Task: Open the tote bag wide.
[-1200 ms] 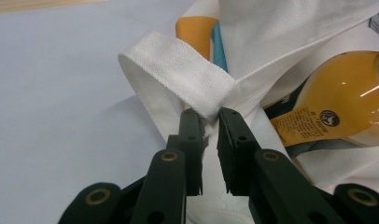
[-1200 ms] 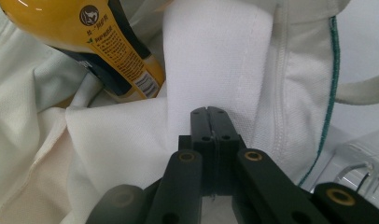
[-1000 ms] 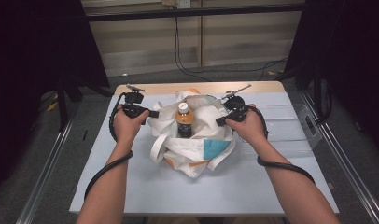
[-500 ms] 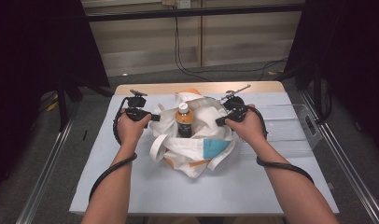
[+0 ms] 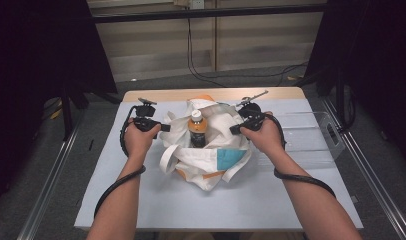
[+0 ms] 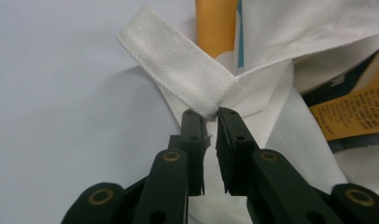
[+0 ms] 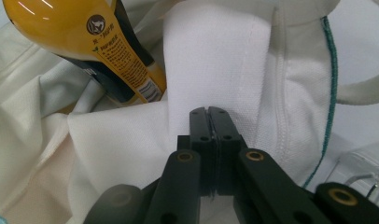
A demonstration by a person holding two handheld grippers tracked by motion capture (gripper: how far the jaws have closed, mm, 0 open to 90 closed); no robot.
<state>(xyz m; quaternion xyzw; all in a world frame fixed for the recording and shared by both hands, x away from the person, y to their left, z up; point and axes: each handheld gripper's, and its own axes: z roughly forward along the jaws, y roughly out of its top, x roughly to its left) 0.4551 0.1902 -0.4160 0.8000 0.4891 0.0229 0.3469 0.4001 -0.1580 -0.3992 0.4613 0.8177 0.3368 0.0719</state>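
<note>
While the white tote bag (image 5: pixel 211 157) sits mid-table with its mouth pulled wide, the left gripper (image 5: pixel 163 128) comes in from nine o'clock, clenched on the bag's white webbing strap (image 6: pixel 178 65). The left gripper view makes it plain: the jaws pinch the fold of that handle right where it meets the rim, drawing the cloth out toward the left edge of the pale table (image 5: pixel 141 200). That looks like a deliberate hold, keeping this side of the opening taut.

Dead centre stands the orange drink bottle (image 5: pixel 196 129), upright inside the bag, cap up, its dark label (image 7: pixel 124 70) showing close in the right gripper view. It stays upright, I'd judge, because cloth is held off it on both sides.

Over at three o'clock, the right gripper (image 5: pixel 234 130) is clamped tight on the bag's white fabric (image 7: pixel 211 65), jaws pressed together on a fold just beside the bottle's base. The green-stitched hem (image 7: pixel 330 60) runs off at its one o'clock.

Farther right lies a clear plastic tray (image 5: pixel 311 135), well apart from the bag. Two opposite pinches, one open mouth: the bag seems spread for the bottle.
</note>
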